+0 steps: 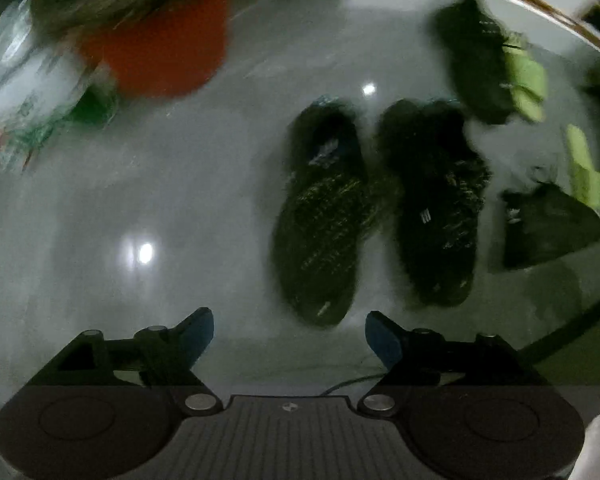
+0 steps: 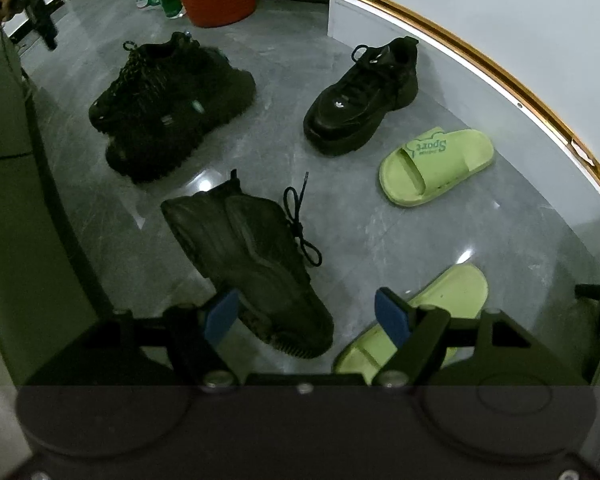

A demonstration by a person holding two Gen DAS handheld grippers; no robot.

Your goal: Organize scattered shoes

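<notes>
The left claw hangs released above the grey floor, its blue pads wide apart with nothing between them. Ahead of it and slightly to its right lies a pair of dark knitted shoes, side by side and nearly touching, toes toward the claw. Further ahead to the right are a black sneaker and a green slipper just beside it; the view is blurred. An orange basket stands far ahead to the left.

The right claw is likewise released and empty. A black sneaker on its side, sole showing and laces trailing, lies directly before it, its toe end reaching between the pads without visible contact. To the claw's right a green slipper near the claw is partly hidden behind the right finger. Further ahead an upright black sneaker stands with a second green slipper close beside it, near the white wall with gold trim. The dark pair sits ahead to the left.
</notes>
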